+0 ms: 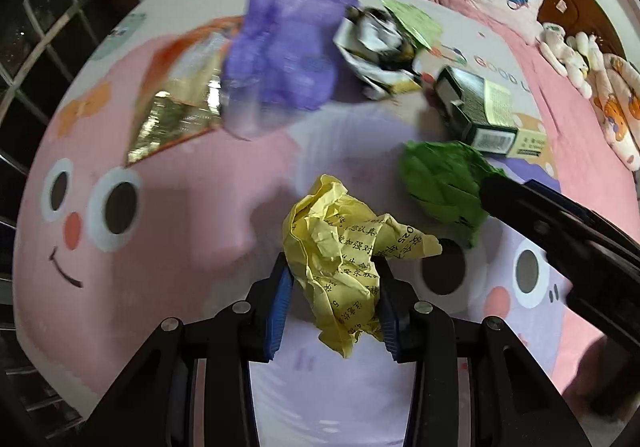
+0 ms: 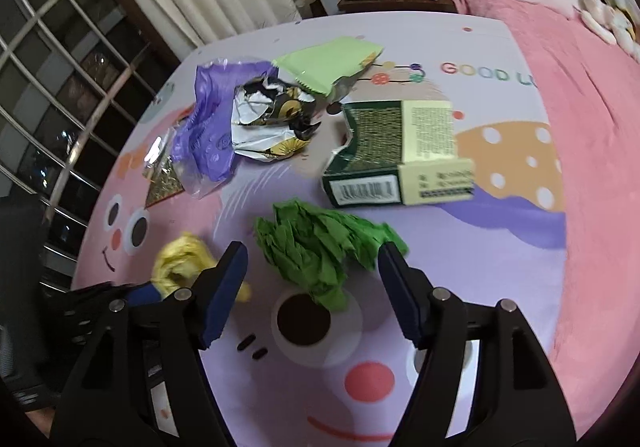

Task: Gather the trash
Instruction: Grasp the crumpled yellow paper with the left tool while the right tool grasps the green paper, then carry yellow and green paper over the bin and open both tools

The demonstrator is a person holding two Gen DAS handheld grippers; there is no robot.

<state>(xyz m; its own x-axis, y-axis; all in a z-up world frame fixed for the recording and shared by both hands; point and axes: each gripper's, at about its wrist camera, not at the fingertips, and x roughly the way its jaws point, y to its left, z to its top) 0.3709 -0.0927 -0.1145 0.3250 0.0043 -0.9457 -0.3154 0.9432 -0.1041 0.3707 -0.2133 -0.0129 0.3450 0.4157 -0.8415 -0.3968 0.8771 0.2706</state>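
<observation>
My left claw (image 1: pixel 332 283) has its blue pads drawn in against the crumpled yellow paper (image 1: pixel 340 259), which bulges out ahead of the fingertips and hangs a little below them; I read that as a grip, taken near the wad's lower half so the loose printed flaps stay clear of the linkage; the jaws stand partly closed, no wider than the wad itself

My right claw (image 2: pixel 312 279) is wide open and holds nothing; the crumpled green paper (image 2: pixel 320 251) sits on the bed (image 2: pixel 460 287) just ahead of it, between the two fingertips and slightly beyond them, with its far edge near the right finger; neither pad presses on it, so I judge this as the line-up before a close; from the left wrist view that same right claw comes in from the right edge with its tip at the green wad

Further out from both claws lies the rest of the litter; the green and cream box (image 2: pixel 400 155) just past the green paper, the black and white wrapper (image 2: pixel 272 119) beyond and to the left, the purple bag (image 2: pixel 212 127) and gold foil packet (image 2: pixel 164 179) further left still; all well apart from either claw, waiting their turn
</observation>
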